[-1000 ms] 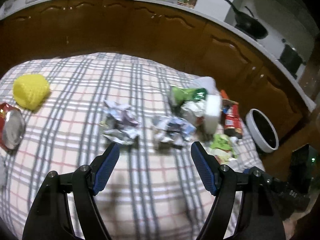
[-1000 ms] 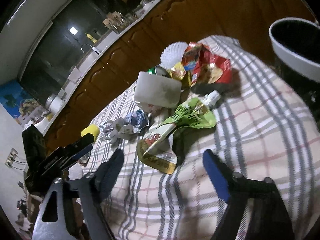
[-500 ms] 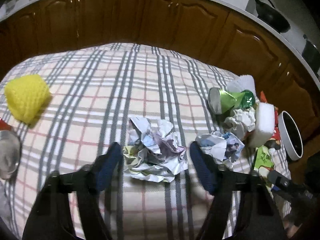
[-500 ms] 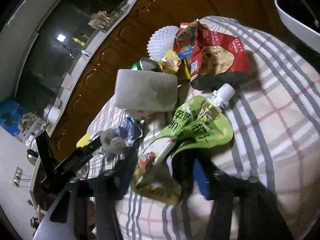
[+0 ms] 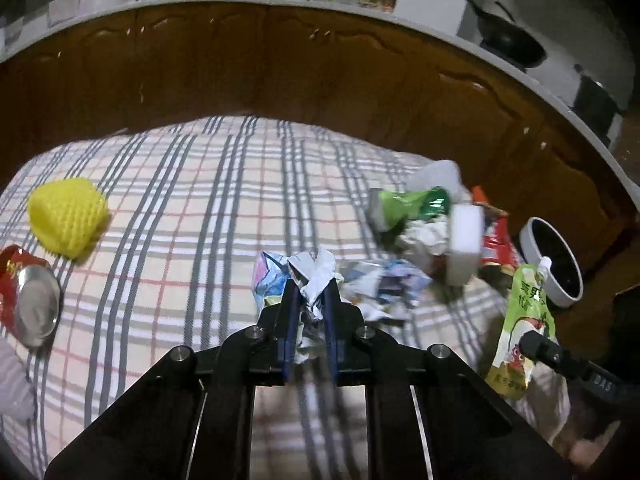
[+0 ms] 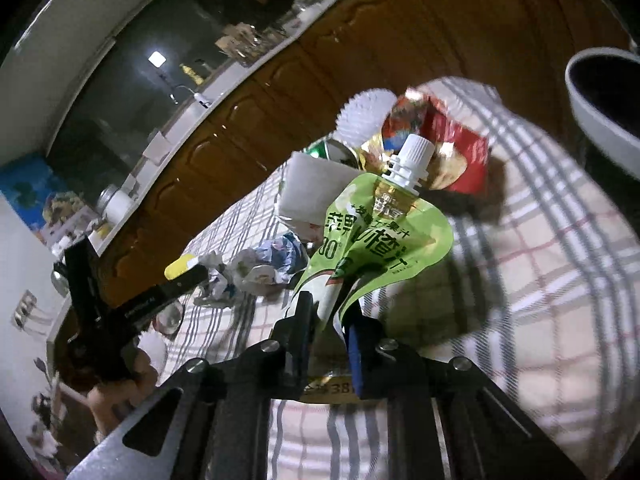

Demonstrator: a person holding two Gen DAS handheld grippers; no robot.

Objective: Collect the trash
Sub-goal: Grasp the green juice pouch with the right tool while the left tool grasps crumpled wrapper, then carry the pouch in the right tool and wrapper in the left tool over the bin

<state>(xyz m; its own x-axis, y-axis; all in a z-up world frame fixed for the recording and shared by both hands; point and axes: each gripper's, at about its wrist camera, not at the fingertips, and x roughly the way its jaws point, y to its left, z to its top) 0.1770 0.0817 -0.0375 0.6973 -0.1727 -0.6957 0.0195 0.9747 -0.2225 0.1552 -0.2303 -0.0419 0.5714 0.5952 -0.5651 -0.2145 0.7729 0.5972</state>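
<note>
Fingers [image 5: 291, 320] round paper wad [image 5: 314, 280]; pouch [image 6: 380, 236]

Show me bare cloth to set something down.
Free: the checked cloth between the yellow net and the paper wads. Crowded: the right end, with green can, sponge, red bag and bin.

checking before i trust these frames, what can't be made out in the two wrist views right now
- Left wrist view: the lower part of the crumpled white paper ball is hidden between the left gripper fingers.
- Left wrist view: the red metal can is cut off by the left edge.
- Right wrist view: the bottom of the green juice pouch is hidden behind the right gripper.
- Right wrist view: the white bin is cut off by the right edge, its contents dark.
</note>
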